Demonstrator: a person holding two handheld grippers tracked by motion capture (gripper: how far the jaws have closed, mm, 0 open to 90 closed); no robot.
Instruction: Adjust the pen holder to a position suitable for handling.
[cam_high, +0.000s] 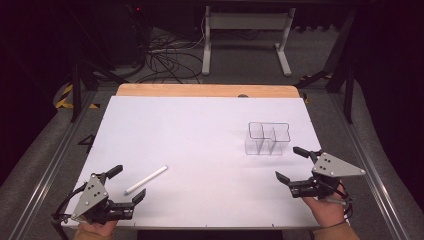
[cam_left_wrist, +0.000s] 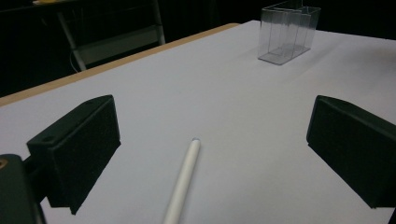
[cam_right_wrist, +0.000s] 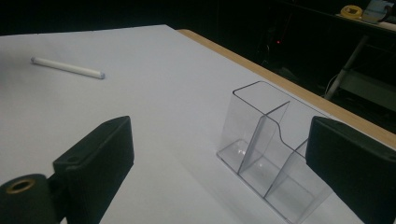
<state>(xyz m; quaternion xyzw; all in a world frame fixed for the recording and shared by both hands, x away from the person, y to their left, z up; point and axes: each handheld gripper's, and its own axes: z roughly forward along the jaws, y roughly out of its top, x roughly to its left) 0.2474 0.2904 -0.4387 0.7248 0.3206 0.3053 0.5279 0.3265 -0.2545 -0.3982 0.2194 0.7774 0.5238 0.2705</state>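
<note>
Left gripper lined up on the white pen, fingers spread wide either side of it.

Lying flat on the white worktop near the front left, that pen: slim, smooth, round-bodied, likely to roll at a nudge. Best lowered straight down, pads square across the barrel, pinched near the middle, no scraping along the sheet. Right gripper hovering with fingers equally spread, just in front of the clear plastic organiser. Thin glossy walls there, three open compartments, light and probably easy to tip, so worth steadying before anything drops in.
</note>
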